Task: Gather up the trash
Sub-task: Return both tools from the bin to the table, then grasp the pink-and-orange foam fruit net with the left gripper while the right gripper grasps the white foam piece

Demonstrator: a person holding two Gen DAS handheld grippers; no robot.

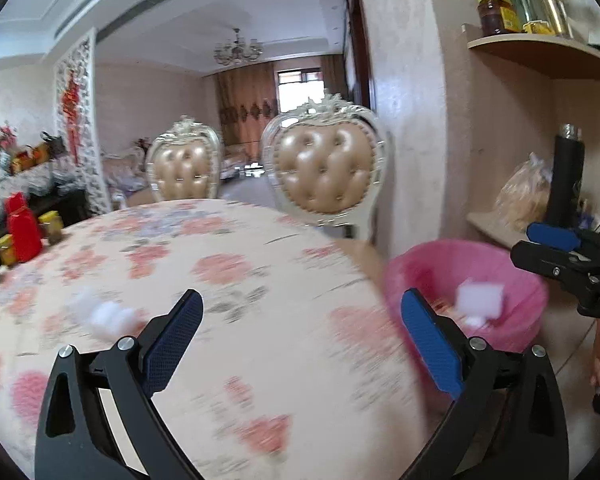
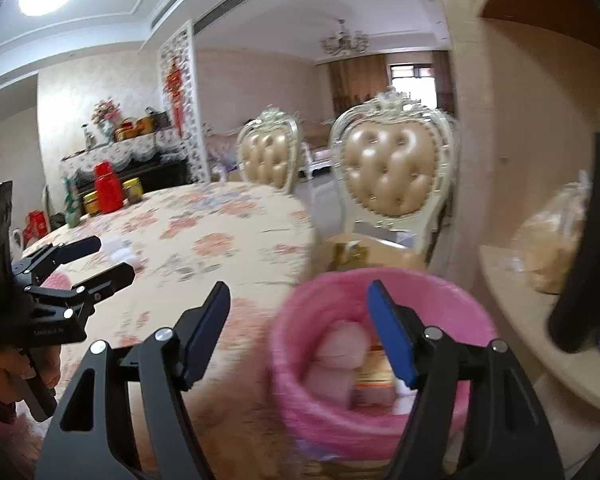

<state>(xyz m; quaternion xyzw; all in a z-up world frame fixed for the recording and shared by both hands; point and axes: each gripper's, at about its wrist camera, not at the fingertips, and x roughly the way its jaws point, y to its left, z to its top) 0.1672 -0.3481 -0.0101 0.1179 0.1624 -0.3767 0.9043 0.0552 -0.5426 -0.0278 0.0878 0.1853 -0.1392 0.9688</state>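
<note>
Looking at it big to small:
surface (image 1: 220,264): round, floral cloth, pretty blurry
bin (image 2: 312,432): pink liner, sits just off the surface edge, wrappers and white bits inside
trash (image 1: 112,314): white crumpled wad on the cloth, left side
left tool (image 1: 302,320): jaws spread wide, nothing in them
right tool (image 2: 300,300): jaws apart over the bin, holding nothing

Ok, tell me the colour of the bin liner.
Pink; the bin liner shows best in the right wrist view.
</note>
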